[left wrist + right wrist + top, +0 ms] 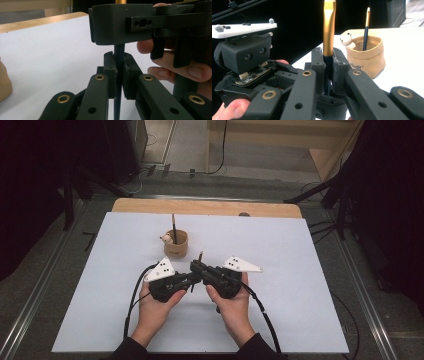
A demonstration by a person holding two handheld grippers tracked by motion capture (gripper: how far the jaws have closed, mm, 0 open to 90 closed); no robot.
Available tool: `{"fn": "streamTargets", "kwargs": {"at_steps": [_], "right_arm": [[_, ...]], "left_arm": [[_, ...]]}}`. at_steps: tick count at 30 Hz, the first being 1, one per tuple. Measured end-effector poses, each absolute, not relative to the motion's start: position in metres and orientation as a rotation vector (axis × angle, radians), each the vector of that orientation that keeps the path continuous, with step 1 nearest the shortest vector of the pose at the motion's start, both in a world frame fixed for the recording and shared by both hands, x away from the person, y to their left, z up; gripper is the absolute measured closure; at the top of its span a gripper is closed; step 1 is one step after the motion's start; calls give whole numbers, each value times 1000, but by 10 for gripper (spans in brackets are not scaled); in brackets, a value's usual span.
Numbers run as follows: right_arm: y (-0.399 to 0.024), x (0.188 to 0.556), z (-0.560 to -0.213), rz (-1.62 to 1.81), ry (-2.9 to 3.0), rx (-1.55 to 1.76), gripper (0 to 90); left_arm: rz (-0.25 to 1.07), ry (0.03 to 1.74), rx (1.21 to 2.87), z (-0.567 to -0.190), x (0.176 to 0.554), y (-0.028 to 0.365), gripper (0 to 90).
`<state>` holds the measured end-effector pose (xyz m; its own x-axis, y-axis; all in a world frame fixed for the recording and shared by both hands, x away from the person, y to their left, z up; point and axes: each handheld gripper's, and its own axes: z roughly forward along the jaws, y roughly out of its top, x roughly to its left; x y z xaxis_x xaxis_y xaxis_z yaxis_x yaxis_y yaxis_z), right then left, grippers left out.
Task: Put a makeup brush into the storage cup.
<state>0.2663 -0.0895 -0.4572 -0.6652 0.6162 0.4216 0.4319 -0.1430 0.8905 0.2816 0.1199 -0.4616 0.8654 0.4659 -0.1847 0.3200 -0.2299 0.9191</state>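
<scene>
High view: a tan fabric cup (175,244) stands on the white-covered counter (280,270), and one dark-handled brush (174,228) stands upright inside it, with a small white bear figure (165,239) perched on its rim. Just in front of that cup, the left tongs (191,279) and right tongs (195,266) meet tip to tip, each in a person's hand. A second brush (329,32) stands upright between them; it has a slim dark handle and a smooth gold metal ferrule. Right gripper view: the right tongs are clamped on the handle just below the ferrule. Left gripper view: the left tongs are closed on the same dark handle lower down, their ridged black pads (110,71) pressing it from both sides.
</scene>
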Motion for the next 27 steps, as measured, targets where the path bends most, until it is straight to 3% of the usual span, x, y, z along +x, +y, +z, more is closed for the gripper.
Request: {"fn": "streamTargets", "kwargs": {"at_steps": [17, 27], "right_arm": [[-129, 262, -456, 1850, 1911, 1143, 160], [-144, 256, -464, 1741, 1902, 1145, 135]], "left_arm": [[174, 642, 1805, -469, 290, 130, 837], [200, 664, 1769, -467, 290, 141, 837]]}}
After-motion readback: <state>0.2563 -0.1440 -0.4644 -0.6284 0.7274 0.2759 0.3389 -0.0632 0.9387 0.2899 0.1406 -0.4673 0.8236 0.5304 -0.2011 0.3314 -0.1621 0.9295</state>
